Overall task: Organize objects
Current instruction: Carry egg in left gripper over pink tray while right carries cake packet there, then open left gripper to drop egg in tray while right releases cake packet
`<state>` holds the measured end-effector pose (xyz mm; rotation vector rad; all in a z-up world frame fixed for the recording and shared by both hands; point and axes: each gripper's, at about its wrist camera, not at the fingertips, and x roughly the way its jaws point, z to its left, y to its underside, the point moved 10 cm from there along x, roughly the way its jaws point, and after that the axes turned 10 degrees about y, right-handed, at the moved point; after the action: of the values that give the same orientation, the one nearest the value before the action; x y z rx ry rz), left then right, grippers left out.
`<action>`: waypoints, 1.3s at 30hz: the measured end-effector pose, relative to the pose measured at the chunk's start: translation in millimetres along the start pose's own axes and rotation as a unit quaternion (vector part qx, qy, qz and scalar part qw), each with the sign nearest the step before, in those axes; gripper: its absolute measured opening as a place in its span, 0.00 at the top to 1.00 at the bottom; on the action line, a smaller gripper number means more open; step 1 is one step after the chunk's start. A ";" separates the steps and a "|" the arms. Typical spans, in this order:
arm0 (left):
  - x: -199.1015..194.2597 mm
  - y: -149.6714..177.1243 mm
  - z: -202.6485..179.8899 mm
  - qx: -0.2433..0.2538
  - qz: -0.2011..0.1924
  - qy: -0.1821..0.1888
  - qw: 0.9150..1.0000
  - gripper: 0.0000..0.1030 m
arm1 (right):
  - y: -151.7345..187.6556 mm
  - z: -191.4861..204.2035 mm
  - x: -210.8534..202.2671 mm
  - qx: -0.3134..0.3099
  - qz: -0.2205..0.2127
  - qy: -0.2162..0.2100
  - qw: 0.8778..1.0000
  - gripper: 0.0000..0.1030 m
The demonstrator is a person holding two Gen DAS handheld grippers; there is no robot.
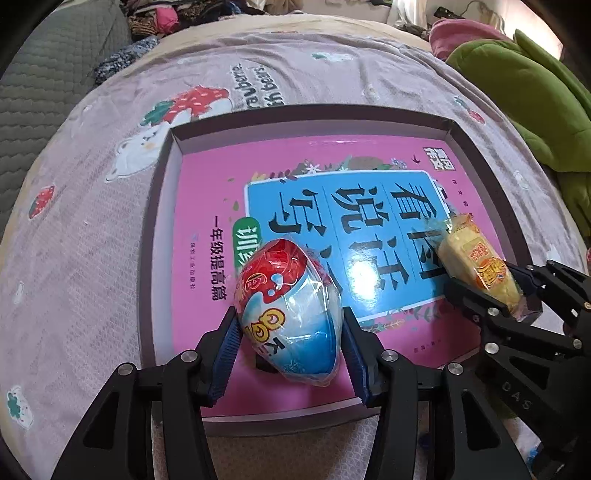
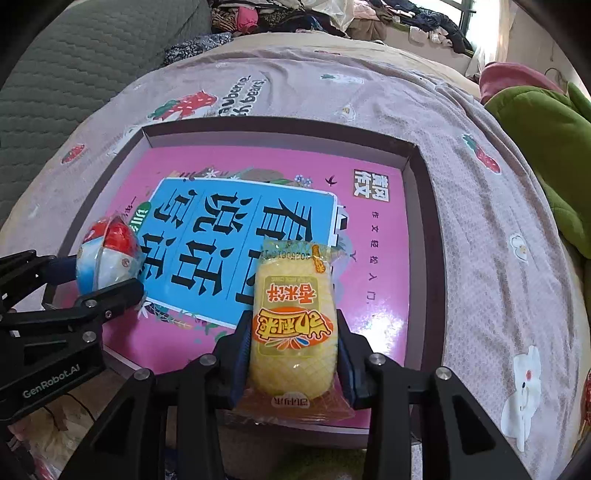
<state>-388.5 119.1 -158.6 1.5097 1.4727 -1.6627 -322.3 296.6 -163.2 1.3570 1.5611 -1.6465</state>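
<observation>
A shallow box (image 1: 168, 206) (image 2: 421, 206) lies on the bed with a pink book (image 1: 207, 192) (image 2: 373, 229) flat inside it. My left gripper (image 1: 290, 325) (image 2: 99, 273) is shut on a red, white and blue egg-shaped snack (image 1: 291, 314) (image 2: 107, 254), held over the box's near left part. My right gripper (image 2: 293, 343) (image 1: 491, 291) is shut on a yellow rice-cake packet (image 2: 291, 332) (image 1: 476, 266), held over the box's near right part. Both snacks sit just above the book cover.
The bed has a pinkish sheet (image 1: 92, 258) (image 2: 498, 258) printed with strawberries and bears. A green blanket (image 1: 535, 110) (image 2: 543, 147) lies at the right. A grey quilted sofa (image 1: 44, 74) and piled clothes (image 2: 295, 14) are at the back.
</observation>
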 end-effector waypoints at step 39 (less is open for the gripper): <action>-144.4 22.3 1.9 -0.037 -0.101 0.011 0.994 0.30 | -3.1 -18.8 -144.3 0.027 -0.079 -0.013 0.996 0.51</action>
<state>-327.1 65.0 -37.5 1.3815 1.7286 -1.6884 -263.7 275.6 -31.7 1.2615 1.6578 -1.8040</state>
